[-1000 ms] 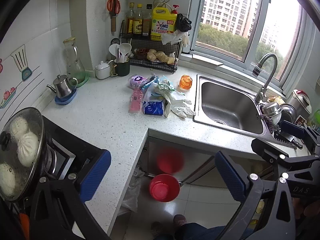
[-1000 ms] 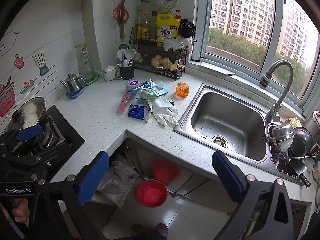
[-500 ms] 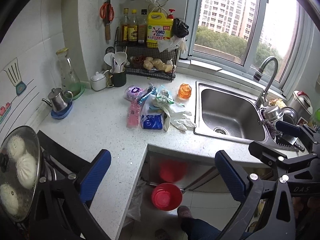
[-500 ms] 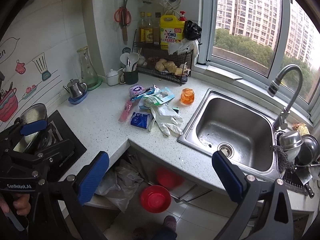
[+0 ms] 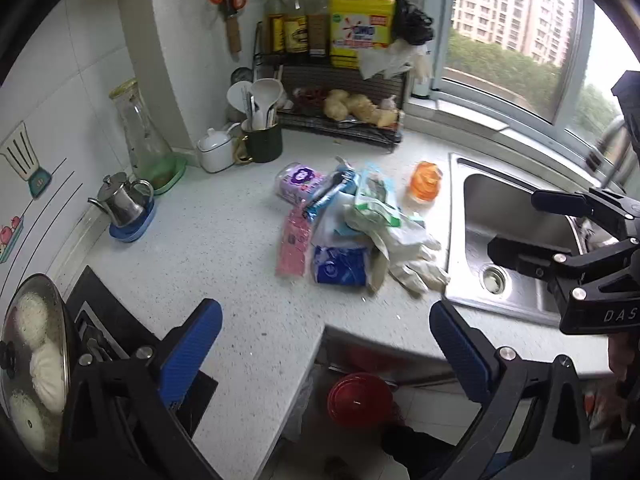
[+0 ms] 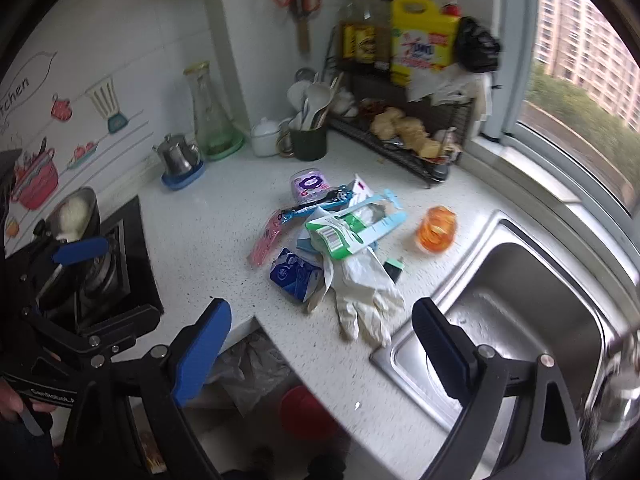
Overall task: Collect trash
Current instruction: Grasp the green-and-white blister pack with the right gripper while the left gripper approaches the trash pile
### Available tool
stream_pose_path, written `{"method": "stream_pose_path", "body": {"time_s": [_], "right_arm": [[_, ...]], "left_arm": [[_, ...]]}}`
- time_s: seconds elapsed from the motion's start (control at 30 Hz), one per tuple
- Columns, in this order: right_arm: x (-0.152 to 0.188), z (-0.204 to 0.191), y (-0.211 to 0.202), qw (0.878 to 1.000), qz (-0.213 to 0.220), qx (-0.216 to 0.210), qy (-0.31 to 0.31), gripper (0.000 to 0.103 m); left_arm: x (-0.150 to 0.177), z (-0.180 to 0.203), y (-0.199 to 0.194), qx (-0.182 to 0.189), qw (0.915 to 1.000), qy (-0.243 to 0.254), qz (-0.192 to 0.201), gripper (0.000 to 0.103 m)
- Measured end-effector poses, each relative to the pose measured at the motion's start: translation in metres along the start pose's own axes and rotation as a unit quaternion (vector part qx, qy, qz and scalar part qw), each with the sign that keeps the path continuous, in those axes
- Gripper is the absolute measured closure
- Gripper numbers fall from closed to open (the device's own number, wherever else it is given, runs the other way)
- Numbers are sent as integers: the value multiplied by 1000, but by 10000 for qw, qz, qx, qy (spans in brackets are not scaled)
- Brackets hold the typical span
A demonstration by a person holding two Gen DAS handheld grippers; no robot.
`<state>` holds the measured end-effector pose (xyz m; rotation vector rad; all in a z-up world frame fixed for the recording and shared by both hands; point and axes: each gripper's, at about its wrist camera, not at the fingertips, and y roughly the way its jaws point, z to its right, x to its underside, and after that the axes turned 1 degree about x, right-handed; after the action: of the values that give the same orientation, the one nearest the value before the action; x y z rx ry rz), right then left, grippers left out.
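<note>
Since the earlier frame, both grippers have advanced toward the counter corner, so the trash pile [image 6: 336, 240] fills more of each view. The pile lies on the white countertop [image 5: 224, 248], between the stove [image 6: 120, 264] and the sink [image 6: 520, 304].

The left gripper [image 5: 326, 344] is released: its 2 blue pads stand wide apart with nothing between them. The right gripper [image 6: 322, 344] is also empty, and its jaws are closing slightly from full spread. No pad touches any item.

The pile holds a white glove [image 6: 360, 292], a blue packet [image 6: 294, 274], a pink wrapper [image 6: 266, 240], a green-and-white carton [image 6: 340, 236] and a purple packet [image 6: 308, 184]. An orange jar [image 6: 436, 230] stands apart, beside the sink rim. A red bin [image 5: 360, 400] sits on the floor below the counter edge.

Likely faults from here:
1. The glove's fingers reach close to the sink rim; a sideways push could drag it into the basin.
2. The items overlap; a grip on 1 item could lift or scatter others over the counter edge.
3. Thin, flat wrappers could slip from the pads unless gripped at a raised fold.
</note>
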<state>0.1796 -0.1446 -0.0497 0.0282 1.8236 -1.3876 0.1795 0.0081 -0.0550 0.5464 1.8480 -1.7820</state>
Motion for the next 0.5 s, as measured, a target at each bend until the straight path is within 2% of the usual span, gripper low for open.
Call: {"method": "stream_pose_path", "body": {"time_s": [0.13,0.3,0.5], "right_arm": [[-21,19,41,9968,-446,-565,-356,15],[-42,28,82,9871,-874,-1054,-830,19],[-64,32,133,9647,-1505,-1765,-1246,19]], "left_arm": [[-22,-4,29,-114,9989,-446,-86,0],[-36,-3,54,-267,9968,-712,-234,0],[-48,-9,84,-476,9933,-946,-468,0]]}}
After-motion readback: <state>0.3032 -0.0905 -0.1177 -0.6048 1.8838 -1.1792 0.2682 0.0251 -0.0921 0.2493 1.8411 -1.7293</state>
